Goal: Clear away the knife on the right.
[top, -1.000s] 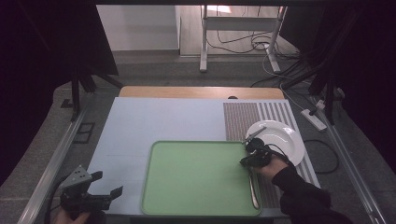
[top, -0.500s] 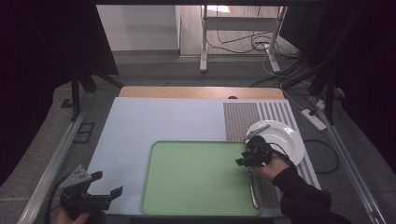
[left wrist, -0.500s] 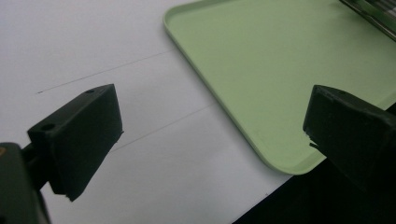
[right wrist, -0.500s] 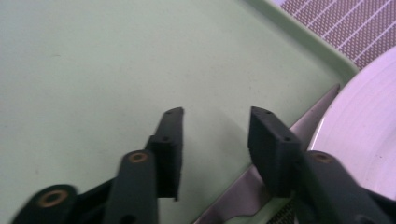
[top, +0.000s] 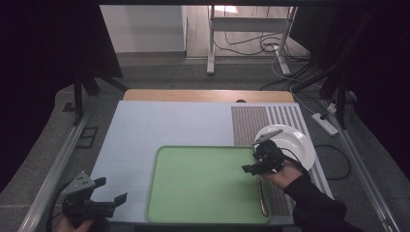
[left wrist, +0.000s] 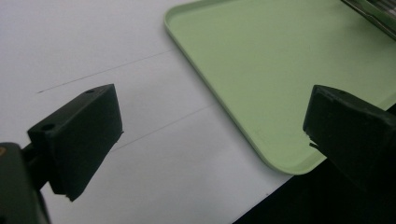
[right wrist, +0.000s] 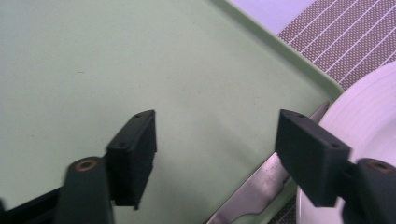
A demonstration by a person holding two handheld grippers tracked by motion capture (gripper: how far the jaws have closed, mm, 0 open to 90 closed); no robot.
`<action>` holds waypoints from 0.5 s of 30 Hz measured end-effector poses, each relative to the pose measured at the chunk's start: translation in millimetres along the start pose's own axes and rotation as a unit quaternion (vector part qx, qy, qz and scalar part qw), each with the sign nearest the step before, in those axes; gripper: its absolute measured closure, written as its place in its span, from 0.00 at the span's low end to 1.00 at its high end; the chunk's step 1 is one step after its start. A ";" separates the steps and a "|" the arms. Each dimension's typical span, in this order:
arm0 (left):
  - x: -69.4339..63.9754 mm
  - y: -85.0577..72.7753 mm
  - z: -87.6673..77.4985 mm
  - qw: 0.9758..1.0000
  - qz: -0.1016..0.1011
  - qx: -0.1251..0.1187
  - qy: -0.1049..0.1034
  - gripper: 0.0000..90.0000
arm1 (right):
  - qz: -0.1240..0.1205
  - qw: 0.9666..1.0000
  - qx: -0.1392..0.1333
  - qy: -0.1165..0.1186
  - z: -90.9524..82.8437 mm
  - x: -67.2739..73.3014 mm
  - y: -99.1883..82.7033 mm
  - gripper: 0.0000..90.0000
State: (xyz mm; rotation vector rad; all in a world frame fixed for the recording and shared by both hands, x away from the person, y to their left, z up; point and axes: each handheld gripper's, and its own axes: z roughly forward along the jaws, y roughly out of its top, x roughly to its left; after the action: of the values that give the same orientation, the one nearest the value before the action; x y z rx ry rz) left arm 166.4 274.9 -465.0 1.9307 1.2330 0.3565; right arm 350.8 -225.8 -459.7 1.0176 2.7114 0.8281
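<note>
at the near left corner of the pale table top, the left gripper sits level in the person's hand, its jaws spread wide with nothing between them; in the left gripper view they frame bare table and the near left corner of the green tray. it is where it was a second ago.

moving right, the green tray lies flat on the near middle of the table, its floor bare across the middle. along its right side lies a metal knife, the handle running down beside the rim toward the near edge; in the right gripper view the blade rests over the rim, right beside the plate.

above the tray's right edge hangs the right gripper, its jaws parted and gripping nothing. they have just been opening, and the knife lies below them, not held. compared with a second ago this gripper sits a little higher and farther left, over the tray rather than over the plate.

farther right, the white plate rests on the brown striped mat, touching the tray's right rim. beyond the table stand a metal frame and loose cables on the floor.
</note>
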 end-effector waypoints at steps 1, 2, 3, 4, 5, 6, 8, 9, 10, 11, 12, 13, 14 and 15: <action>-0.1 0.0 0.0 1.000 0.000 0.000 0.000 0.05 | -0.002 1.000 0.000 -0.002 -0.2 0.6 -0.4 0.31; -0.1 0.1 0.1 1.000 0.000 0.000 0.000 0.05 | -0.003 1.000 0.001 -0.006 -0.5 1.1 -0.7 0.29; -0.1 0.1 0.1 1.000 0.000 0.000 0.000 0.05 | -0.004 1.000 0.000 -0.007 -0.7 1.3 -1.0 0.28; 0.0 0.0 0.1 1.000 0.000 0.000 0.000 0.05 | -0.004 1.000 0.000 -0.008 -1.0 1.5 -1.1 0.27; 0.0 0.0 0.1 1.000 0.000 0.000 0.000 0.05 | -0.007 1.000 -0.001 -0.011 -1.7 1.8 -1.3 0.26; 0.0 0.0 0.0 1.000 0.000 0.000 0.000 0.05 | -0.008 1.000 -0.002 -0.014 -2.3 1.9 -1.4 0.25; 0.1 0.0 0.0 1.000 0.000 0.000 0.000 0.05 | -0.011 1.000 -0.007 -0.014 -3.4 1.8 -2.0 0.22; 0.0 0.0 0.0 1.000 0.000 0.000 0.000 0.05 | -0.010 1.000 -0.010 -0.015 -3.8 2.0 -2.2 0.22; 0.0 0.0 0.1 1.000 0.000 0.000 0.001 0.05 | -0.012 1.000 -0.013 -0.017 -4.9 2.2 -2.8 0.20; 0.0 0.0 0.1 1.000 0.000 0.000 0.001 0.05 | -0.014 1.000 -0.014 -0.022 -5.2 2.7 -3.3 0.19; 0.0 0.0 0.1 1.000 0.000 0.001 0.001 0.05 | -0.016 1.000 -0.011 -0.023 -6.0 3.0 -3.7 0.18; 0.0 0.0 0.1 1.000 0.000 0.000 0.001 0.05 | -0.015 1.000 -0.012 -0.023 -6.9 3.1 -4.3 0.18; 0.0 0.0 0.1 1.000 0.000 0.000 0.001 0.05 | -0.014 1.000 -0.015 -0.023 -7.8 3.0 -5.1 0.18; 0.0 0.0 0.1 1.000 0.000 0.001 0.001 0.05 | -0.014 1.000 -0.016 -0.022 -9.0 2.8 -5.7 0.17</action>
State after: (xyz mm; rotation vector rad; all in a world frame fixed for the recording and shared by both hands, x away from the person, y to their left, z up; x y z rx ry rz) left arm 166.5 274.9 -465.0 1.9310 1.2351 0.3569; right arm 342.8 -231.6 -455.0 0.9776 2.6608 0.8318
